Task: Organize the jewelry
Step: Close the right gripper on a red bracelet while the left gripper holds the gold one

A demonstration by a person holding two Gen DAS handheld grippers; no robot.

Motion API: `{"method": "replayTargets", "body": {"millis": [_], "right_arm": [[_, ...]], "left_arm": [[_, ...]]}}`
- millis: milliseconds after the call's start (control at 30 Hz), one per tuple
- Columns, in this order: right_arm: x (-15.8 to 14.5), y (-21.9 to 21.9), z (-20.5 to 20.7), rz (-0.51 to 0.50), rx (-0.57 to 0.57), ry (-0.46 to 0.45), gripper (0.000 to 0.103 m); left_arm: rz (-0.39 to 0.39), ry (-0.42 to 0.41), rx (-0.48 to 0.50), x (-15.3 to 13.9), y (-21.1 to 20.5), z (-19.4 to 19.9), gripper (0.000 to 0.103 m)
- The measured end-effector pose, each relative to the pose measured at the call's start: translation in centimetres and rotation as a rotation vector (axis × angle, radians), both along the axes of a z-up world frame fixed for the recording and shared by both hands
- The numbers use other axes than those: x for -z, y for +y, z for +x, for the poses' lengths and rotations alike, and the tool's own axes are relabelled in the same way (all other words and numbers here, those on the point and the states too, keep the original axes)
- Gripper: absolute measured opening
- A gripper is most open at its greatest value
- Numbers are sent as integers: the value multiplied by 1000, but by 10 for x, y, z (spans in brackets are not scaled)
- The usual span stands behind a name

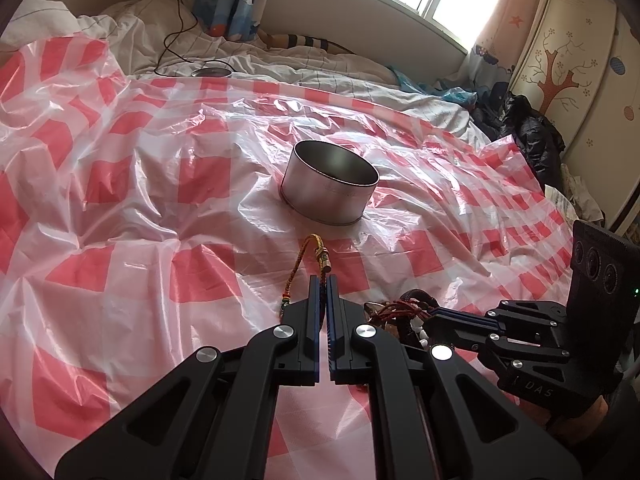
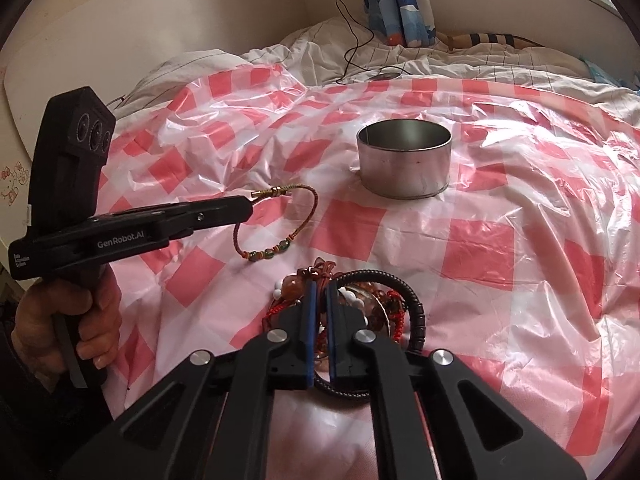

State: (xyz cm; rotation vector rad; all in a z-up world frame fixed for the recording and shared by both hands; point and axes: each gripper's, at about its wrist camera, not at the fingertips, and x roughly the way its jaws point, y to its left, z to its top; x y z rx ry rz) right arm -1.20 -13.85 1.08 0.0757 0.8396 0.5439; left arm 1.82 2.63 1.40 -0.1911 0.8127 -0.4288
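- At the centre of the right wrist view, low in the frame, the right gripper [image 2: 320, 292] has its blue pads drawn almost together inside a tangle of jewellery [image 2: 360, 304]: red knotted cord, amber and white beads, and a black coiled bangle [image 2: 412, 300]. The pads look pinched on a strand of the red cord, though exactly which strand cannot be told.
- At the left of that view, the left gripper [image 2: 248, 204] is clamped tight on a braided cord bracelet [image 2: 280, 220] near its gold clasp; the loop with green beads hangs below the tips, just above the sheet.
- The round metal tin [image 2: 404, 164] sits open and apparently empty in the upper middle, well apart from both grippers, on the red-checked plastic sheet [image 2: 520, 240].
- Judgement: the tangle should be lifted slowly and straight up, so snagged pieces show themselves before anything drags.
- The bracelet should be carried over the tin's rim and released only once the loop hangs inside.
- The sheet is slick and crumpled; dragging may shift the tin.
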Motion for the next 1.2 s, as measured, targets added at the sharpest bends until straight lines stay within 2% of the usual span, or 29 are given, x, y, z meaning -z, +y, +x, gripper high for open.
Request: {"method": "replayTargets", "body": {"millis": [167,233,267,367,467,500,533,567,600,667,767,900,1000,1033,1100,1200], "right_arm": [[-1,-16,6,84,51,33,6],[1,-22,10,127,73,74,26],[1,-24,11,133,89,80,50],[-1,-22,10,130,83,64,52],[1,-15,10,83,73,52,52],[1,-12,10,64,67,43,48],[2,-9,10,54,58,32,41],[2,-4,10,38,42,21,21],[5,-1,10,18,30,16,10],[5,4,7,-3,14,-9,4],[-5,1,0,43,-1,-53,4],[-27,-12,-9,212,-39,-109,4],[-38,-21,-11,333,-63,-113,4],[-40,-24,-11,354,-63,-114,4],[-40,-27,-7,305,-12,-106,4],[-39,-35,-1,350,22,-76,4]], "left_arm": [[2,1,2,0,-1,0,3],[2,2,2,1,0,0,3],[3,2,2,2,0,0,3],[3,3,2,2,0,0,3],[5,3,2,2,0,0,3],[5,4,3,2,0,0,3],[9,5,4,4,0,0,3],[11,6,4,5,-1,0,3],[12,7,4,6,-1,0,3],[14,9,4,7,-2,-1,3],[14,8,3,7,-2,-1,3],[14,9,3,7,-2,-1,3],[14,9,2,7,-2,-1,3],[13,8,2,7,-2,-1,3],[7,0,5,5,-2,-1,3],[-33,-13,18,0,1,-2,3]]}}
